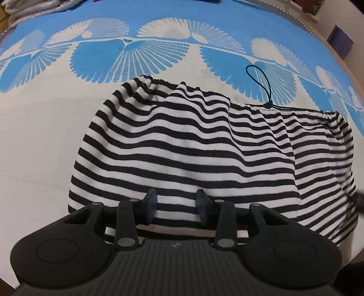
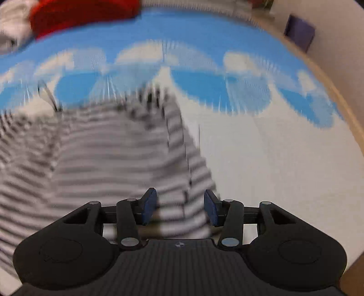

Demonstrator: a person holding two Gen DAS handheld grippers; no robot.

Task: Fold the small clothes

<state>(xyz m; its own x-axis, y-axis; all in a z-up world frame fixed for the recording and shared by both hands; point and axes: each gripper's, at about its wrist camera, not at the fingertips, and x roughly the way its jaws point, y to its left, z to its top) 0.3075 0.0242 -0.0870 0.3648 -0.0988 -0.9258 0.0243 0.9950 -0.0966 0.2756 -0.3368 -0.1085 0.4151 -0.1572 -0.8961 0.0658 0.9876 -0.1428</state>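
Striped shorts [image 1: 193, 145] looked soft, light, floppy; best grabbed at near hem corners. Left gripper [image 1: 177, 208] & right gripper [image 2: 179, 209] jaws were spread, pinching nothing.

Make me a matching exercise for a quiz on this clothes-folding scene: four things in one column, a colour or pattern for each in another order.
Things:
1. garment
2. cloth underneath
3. cord loop
4. item at the far edge

Colours:
A. red
B. blue and white, fan pattern
C. black and white stripes
D. dark, thin

Pairs: 1-C, 2-B, 3-D, 4-A
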